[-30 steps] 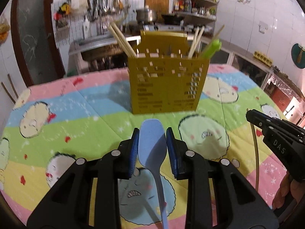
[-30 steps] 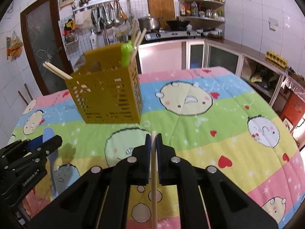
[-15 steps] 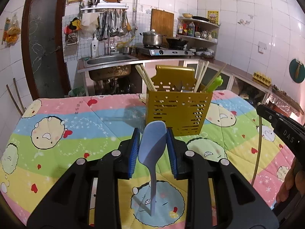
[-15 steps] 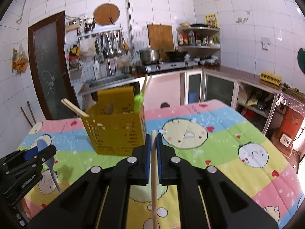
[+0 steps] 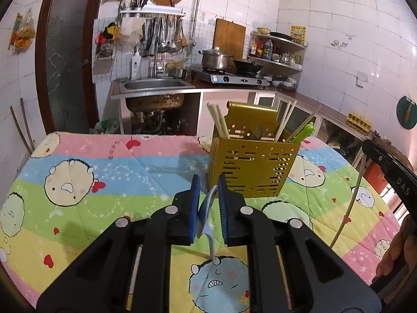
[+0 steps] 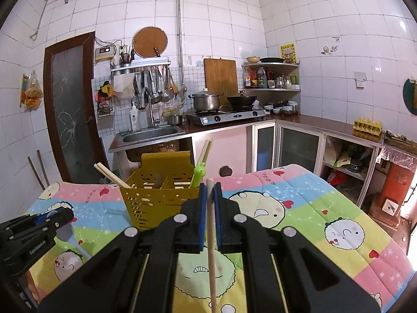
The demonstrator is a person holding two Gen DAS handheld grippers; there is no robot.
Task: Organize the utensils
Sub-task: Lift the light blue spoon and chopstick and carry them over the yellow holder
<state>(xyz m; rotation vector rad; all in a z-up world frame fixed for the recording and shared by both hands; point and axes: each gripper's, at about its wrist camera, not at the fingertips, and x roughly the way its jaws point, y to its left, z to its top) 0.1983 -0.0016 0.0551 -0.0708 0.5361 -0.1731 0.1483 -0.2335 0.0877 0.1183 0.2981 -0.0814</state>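
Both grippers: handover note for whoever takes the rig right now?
Left gripper: shut on the blue spoon, bowl between the pads, handle hanging down above the quilted table.
Right gripper: shut on a single wooden chopstick, held upright, tip just past the pads.
Yellow utensil caddy stands on the table ahead of both grippers. It already holds several chopsticks and a green utensil.
Done: both items picked up and lifted clear of the table.
Left: drop the spoon and the chopstick into the caddy, then release.
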